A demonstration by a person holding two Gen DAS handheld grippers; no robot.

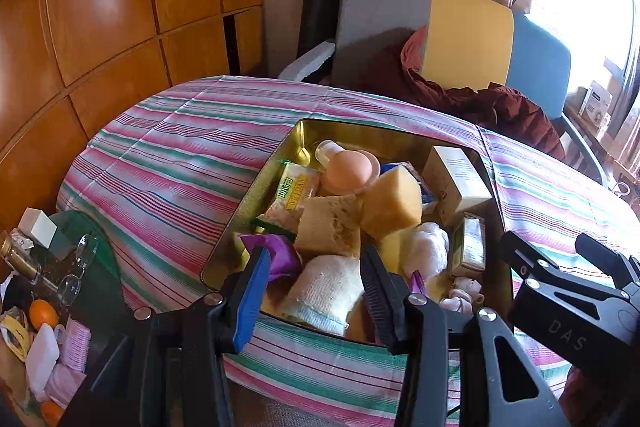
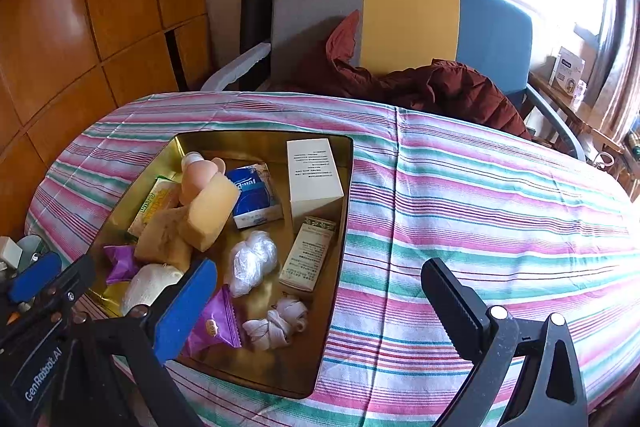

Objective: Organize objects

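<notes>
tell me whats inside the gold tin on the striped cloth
The tin holds a tall white box, a blue tissue pack, yellow sponges, purple sachets, a rolled towel and white bundles. Whatever lies beneath the pile is covered.

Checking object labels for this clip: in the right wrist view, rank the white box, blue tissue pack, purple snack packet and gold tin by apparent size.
1. gold tin
2. white box
3. blue tissue pack and purple snack packet: alike; the packet lies nearer the camera, so unranked.
</notes>
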